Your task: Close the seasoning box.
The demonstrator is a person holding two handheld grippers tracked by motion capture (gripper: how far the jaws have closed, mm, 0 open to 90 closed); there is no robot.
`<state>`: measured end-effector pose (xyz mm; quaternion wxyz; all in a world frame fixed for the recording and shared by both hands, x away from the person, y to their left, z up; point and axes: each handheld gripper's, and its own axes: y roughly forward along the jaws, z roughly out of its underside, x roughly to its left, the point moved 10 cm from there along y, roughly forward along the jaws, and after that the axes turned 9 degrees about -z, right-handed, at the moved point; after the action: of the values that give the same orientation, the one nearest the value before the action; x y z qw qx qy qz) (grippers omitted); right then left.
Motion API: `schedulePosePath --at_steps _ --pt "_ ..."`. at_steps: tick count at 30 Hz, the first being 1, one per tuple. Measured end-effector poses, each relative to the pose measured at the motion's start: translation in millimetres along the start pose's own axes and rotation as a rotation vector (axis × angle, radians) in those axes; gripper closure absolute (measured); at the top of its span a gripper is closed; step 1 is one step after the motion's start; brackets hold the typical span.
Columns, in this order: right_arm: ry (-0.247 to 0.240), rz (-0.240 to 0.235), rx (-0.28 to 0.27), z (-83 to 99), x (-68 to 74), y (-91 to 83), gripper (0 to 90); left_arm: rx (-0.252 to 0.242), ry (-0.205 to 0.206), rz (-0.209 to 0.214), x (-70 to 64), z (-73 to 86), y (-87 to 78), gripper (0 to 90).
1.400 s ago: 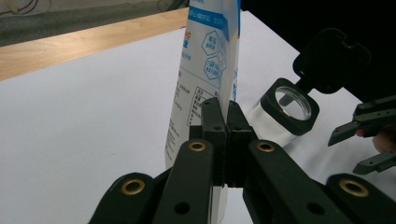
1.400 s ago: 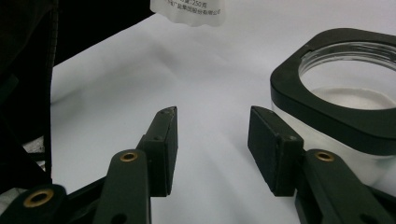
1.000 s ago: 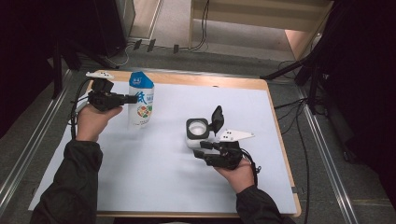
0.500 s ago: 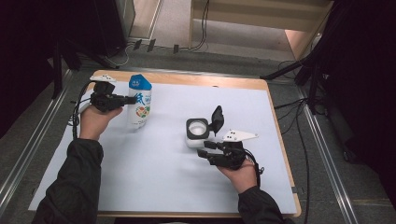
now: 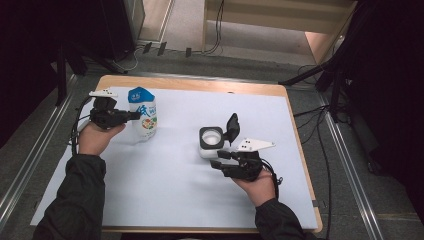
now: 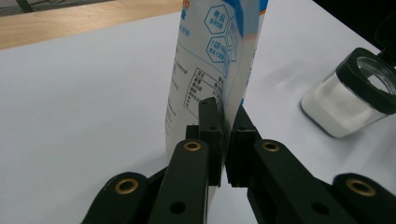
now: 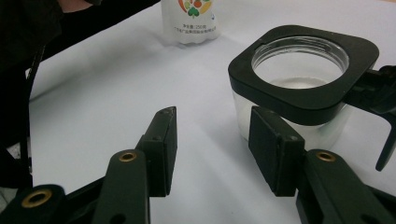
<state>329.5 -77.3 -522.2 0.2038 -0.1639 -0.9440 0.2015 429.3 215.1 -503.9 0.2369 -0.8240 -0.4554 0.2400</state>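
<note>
A blue and white pouch (image 5: 143,112) (image 6: 218,56) stands upright at the table's left. My left gripper (image 5: 131,116) (image 6: 224,140) is shut on the pouch's side edge. Right of centre sits a clear jar (image 5: 211,141) (image 7: 299,88) with a black square collar, white powder inside and its black flip lid (image 5: 232,128) hanging open. My right gripper (image 5: 216,159) (image 7: 212,149) is open just in front of the jar, with nothing between its jaws. The bottom of the pouch (image 7: 191,21) appears at the top of the right gripper view.
A white mat (image 5: 165,185) covers the wooden table (image 5: 200,84). Metal rails (image 5: 35,150) run along both sides of the table. Cables and stand legs (image 5: 320,75) lie on the floor beyond the far edge.
The left gripper has carried the pouch a little toward the table's centre. The right gripper has stayed by the jar.
</note>
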Motion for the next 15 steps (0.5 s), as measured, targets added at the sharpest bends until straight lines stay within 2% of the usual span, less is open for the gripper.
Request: schedulePosePath --at_steps 8,15 --pt "-0.005 0.0 0.003 -2.0 -2.9 -1.9 53.5 -0.002 -0.009 0.007 -1.2 9.3 -4.0 85.5" --pt "0.001 0.01 0.008 -1.9 -6.5 -3.1 53.5 -0.003 -0.01 0.001 -1.7 9.6 -3.7 83.1"
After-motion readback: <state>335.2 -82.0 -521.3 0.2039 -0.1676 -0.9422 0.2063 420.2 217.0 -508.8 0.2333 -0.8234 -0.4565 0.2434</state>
